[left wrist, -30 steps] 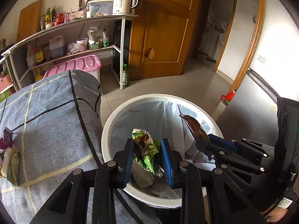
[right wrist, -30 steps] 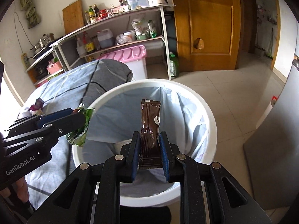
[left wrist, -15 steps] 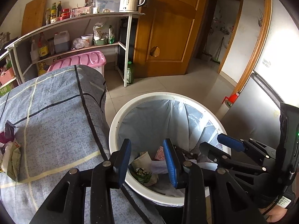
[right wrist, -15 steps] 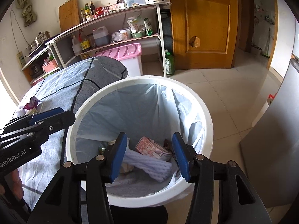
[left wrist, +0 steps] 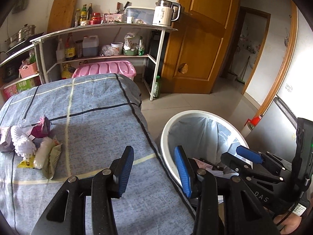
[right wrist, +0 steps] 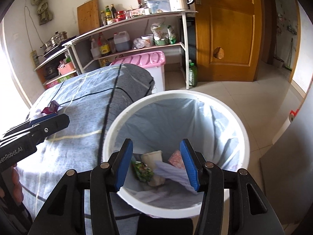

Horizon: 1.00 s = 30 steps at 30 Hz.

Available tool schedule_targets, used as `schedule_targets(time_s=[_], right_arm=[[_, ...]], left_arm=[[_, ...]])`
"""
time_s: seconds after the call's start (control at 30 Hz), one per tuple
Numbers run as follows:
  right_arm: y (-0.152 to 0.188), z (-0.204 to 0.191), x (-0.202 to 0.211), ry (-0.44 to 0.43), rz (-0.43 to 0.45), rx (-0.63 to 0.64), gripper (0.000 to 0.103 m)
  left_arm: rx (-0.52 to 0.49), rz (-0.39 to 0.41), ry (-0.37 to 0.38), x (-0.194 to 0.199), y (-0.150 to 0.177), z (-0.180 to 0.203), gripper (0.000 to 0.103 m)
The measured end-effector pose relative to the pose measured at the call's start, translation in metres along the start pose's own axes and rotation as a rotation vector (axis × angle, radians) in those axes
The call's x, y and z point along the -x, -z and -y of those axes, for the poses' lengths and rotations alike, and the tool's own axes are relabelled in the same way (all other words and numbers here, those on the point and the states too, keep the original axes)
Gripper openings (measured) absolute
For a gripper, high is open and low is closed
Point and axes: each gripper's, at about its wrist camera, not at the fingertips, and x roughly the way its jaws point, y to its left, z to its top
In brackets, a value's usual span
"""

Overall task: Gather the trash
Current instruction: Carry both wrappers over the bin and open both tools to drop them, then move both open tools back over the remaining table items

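Observation:
A white bin [right wrist: 230, 117] with a pale liner stands beside the cloth-covered table [left wrist: 93, 121]. Inside it lie a green snack wrapper [right wrist: 143, 169], a paper cup [right wrist: 151, 156], a pink packet [right wrist: 175, 159] and white paper. My right gripper [right wrist: 157, 163] hangs open over the bin's near rim, nothing between its fingers. My left gripper [left wrist: 154, 168] is over the table's right edge by the bin [left wrist: 197, 115]; its jaws are opening and empty. More trash [left wrist: 37, 148] lies on the table's left: a white brush-like piece, purple packets [left wrist: 40, 130] and crumpled wrappers.
A shelf rack [left wrist: 109, 39] with bottles, jugs and a kettle [left wrist: 165, 13] stands behind the table. A pink-lidded box [left wrist: 105, 69] sits below it. A wooden door [left wrist: 199, 39] is at the back right, a grey cabinet [left wrist: 277, 129] right of the bin.
Both grippers opened and dropped their wrappers, green from the left and brown from the right, into the bin. The left gripper then swung left from the bin toward the table.

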Motion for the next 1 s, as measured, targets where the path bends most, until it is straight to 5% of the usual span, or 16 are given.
schedule_targets(time_s=[0.37,1.0], right_arm=[[-0.011,-0.071,-0.014,-0.124,0.005,0.096,0.052],[-0.029,-0.186,-0.048,-0.325,-0.022,0.25,0.052]], left_arm=[[0.112,0.061,-0.159,0.039,0.007,-0.08,0.049],[0.288,0.091,-0.312,0.083,0.032,-0.204,0.057]])
